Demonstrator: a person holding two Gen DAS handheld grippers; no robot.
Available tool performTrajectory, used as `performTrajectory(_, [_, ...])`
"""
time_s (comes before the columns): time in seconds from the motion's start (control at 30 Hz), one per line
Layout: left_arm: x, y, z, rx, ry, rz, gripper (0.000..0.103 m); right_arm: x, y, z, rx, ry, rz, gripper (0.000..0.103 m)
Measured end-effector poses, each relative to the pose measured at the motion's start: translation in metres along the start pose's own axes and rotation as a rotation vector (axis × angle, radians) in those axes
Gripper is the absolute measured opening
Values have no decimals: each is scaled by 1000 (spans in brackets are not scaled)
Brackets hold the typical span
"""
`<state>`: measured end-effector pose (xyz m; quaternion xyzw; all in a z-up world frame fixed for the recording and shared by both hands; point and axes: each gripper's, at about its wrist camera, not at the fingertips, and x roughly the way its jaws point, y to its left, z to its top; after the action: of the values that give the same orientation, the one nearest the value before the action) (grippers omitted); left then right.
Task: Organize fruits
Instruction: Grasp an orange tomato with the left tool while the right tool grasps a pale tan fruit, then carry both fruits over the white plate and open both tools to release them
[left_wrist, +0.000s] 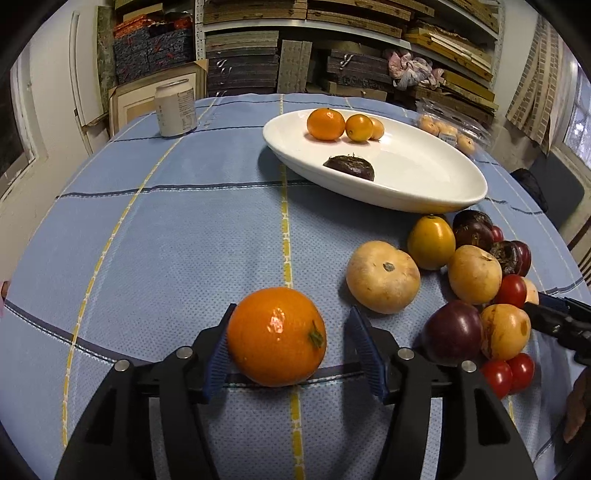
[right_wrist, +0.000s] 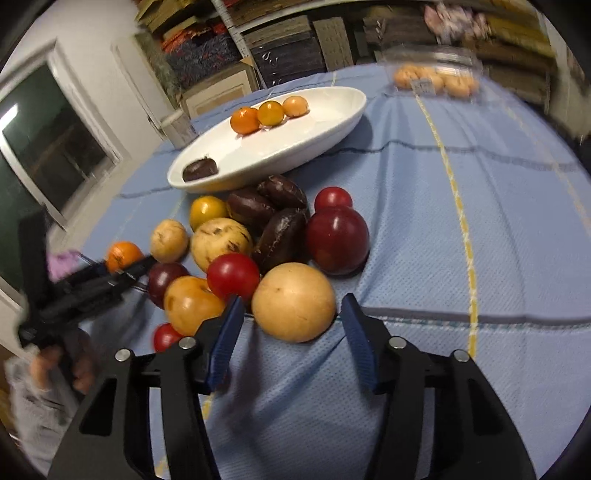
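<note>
An orange mandarin (left_wrist: 276, 336) rests on the blue cloth between the jaws of my left gripper (left_wrist: 291, 308). Its left pad is at the peel and the right pad stands clear, so the gripper is open. In the right wrist view a round tan fruit (right_wrist: 293, 302) lies between the tips of my right gripper (right_wrist: 292, 297), with a thin gap on each side. It is the nearest fruit of a pile (right_wrist: 258, 236) of yellow, red and dark purple fruits. Behind the pile, a white oval plate (left_wrist: 406, 199) holds three small orange fruits (left_wrist: 325, 123) and one dark fruit (left_wrist: 349, 168).
A pale can (left_wrist: 175, 109) stands at the far left of the table. A clear plastic box of small orange fruits (left_wrist: 448, 134) lies behind the plate. Stacked shelves (left_wrist: 332, 55) fill the back wall. A person's hand (right_wrist: 48, 365) holds the left gripper's handle.
</note>
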<state>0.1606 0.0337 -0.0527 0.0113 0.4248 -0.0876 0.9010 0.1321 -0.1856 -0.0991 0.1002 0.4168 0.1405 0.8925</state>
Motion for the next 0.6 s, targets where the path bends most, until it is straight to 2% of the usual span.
performTrajectory(0.1, [-1,0,-2,-4,0,8,61,9,25,-6,-171,-4,-155,53])
performTrajectory(0.13, [-1,-1,-2,0,0,11,62,10,29,-7,-194,-1,-173,53])
performTrajectory(0.17, [-2,-3,-3,3,1,13,64,10,31,-7,-206,-1,-170,51])
performTrajectory(0.2, [-2,-3,-4,5,3,9,72,9,28,-7,-198,-4,-166,47])
performTrajectory(0.23, [-2,-3,-4,3,6,9,83,7,25,-6,-181,-7,-156,47])
performTrajectory(0.27, [-1,-2,-4,-2,10,11,88,6,21,-5,-164,-7,-138,47])
performTrajectory(0.3, [0,0,-4,-15,16,14,93,6,19,-6,-163,-8,-136,47])
performTrajectory(0.37, [-1,4,-3,-34,13,8,93,7,19,-5,-167,-9,-139,47])
performTrajectory(0.4, [-2,5,-3,-40,9,4,92,7,19,-6,-163,-11,-135,47])
performTrajectory(0.47, [-3,7,-3,-53,-1,7,84,5,15,-5,-141,-16,-113,46])
performTrajectory(0.53, [-8,14,-4,-85,-23,2,48,4,13,-3,-122,-19,-93,46])
performTrajectory(0.6, [-9,16,-4,-99,-26,-32,46,3,10,-3,-105,-18,-74,46])
